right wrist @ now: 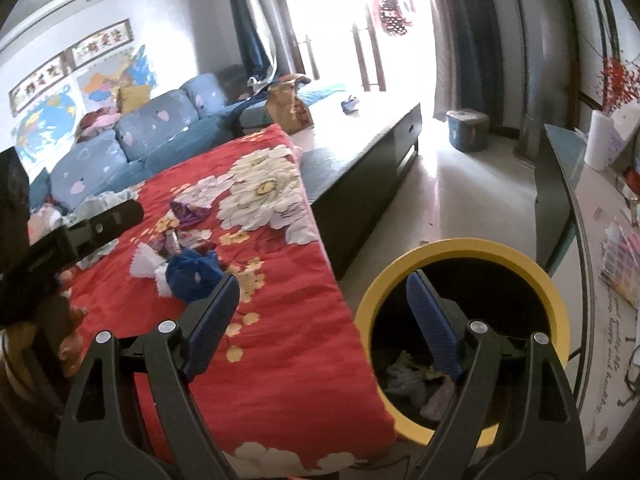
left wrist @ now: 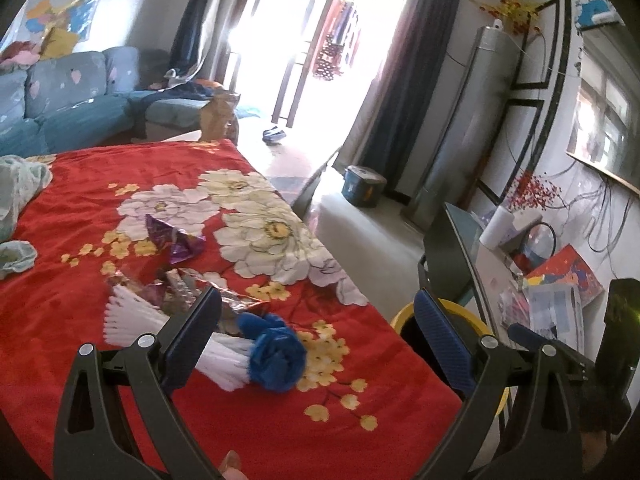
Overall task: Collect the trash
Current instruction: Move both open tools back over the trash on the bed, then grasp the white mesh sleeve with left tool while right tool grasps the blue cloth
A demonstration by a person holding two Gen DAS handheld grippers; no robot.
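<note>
The trash (left wrist: 192,292), shiny wrappers and a blue and white paper wad, lies on the red blanket (left wrist: 100,200). It looks light, soft and crinkly; pinch a crumpled edge. Both grippers, left (left wrist: 316,344) and right (right wrist: 324,324), are wide open and empty. The yellow bin (right wrist: 460,248) stands beside the bed.

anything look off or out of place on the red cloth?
Yes: litter is scattered mid-cloth on the red floral cloth. A crumpled purple wrapper lies apart, with shiny foil wrappers, a white fringed paper piece and a blue crumpled wad heaped nearer. The yellow-rimmed bin beside the cloth already holds some scraps.
</note>
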